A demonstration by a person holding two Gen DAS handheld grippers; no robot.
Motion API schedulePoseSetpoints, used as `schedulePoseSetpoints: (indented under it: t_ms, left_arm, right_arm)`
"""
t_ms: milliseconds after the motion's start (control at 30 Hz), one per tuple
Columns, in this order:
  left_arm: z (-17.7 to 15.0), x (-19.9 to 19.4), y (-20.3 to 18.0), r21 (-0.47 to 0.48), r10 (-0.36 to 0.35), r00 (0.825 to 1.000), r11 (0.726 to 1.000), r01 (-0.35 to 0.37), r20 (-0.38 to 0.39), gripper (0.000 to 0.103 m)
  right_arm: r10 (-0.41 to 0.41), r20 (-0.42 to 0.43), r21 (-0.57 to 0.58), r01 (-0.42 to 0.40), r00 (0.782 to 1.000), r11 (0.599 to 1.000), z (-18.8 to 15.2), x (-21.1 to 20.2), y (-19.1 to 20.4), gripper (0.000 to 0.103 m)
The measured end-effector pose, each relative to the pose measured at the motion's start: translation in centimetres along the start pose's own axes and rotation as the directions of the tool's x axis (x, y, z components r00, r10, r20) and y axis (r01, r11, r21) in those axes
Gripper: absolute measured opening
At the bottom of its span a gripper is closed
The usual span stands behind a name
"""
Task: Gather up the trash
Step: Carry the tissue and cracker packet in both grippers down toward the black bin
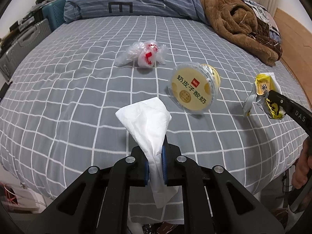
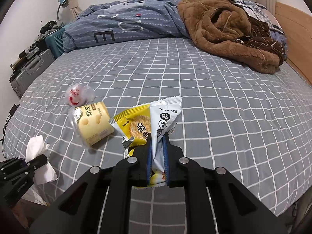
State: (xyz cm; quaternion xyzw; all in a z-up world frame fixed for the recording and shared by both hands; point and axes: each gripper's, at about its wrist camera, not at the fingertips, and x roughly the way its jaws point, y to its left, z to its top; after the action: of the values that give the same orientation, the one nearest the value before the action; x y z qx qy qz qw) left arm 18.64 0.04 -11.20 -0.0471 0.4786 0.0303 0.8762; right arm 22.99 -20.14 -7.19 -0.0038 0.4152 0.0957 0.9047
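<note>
While we look along both tools, we see the left tongs (image 1: 156, 156) clamped tight on a white tissue (image 1: 148, 120), its blue pads (image 1: 164, 161) pinching the paper so that a crumpled fan rises ahead of them and a tail hangs behind. Our right tongs (image 2: 157, 156) are likewise closed on a yellow-and-white snack wrapper (image 2: 154, 122), which stands up from between the pads. Both pieces are lifted clear of the bed (image 1: 58, 101), a grey sheet with white checks.

Taking the yogurt cup (image 1: 195, 87) as our landmark: it lies on its side on the sheet, its printed yellow lid still sealed, contents hidden. Beyond it, just farther up the bed, rests a knotted clear plastic bag with red print (image 1: 145, 53). The tissue hangs nearer us and to the left of the cup, the wrapper to its right.

Both tools tilt steeply down toward the sheet. A hand (image 1: 301, 167) shows at the left view's right edge.
</note>
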Motion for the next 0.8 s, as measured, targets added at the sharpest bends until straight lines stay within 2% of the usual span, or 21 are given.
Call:
schedulePoseSetpoints:
  t_ms: [300, 800]
  left_arm:
    - [-1.4, -2.3, -0.3, -0.005, -0.019, 0.999, 1.0, 0.019, 0.044, 0.009]
    - [-4.6, -4.5, -1.0, 0.004, -0.02, 0.998, 1.0, 0.019, 0.052, 0.009]
  right_arm:
    - [-0.002, 0.037, -0.008, 0.002, 0.999, 1.0, -2.0, -3.3, 0.2, 0.01]
    - [0.02, 0.048, -0.013, -0.019, 0.999, 1.0, -5.5, -7.3, 0.7, 0.01]
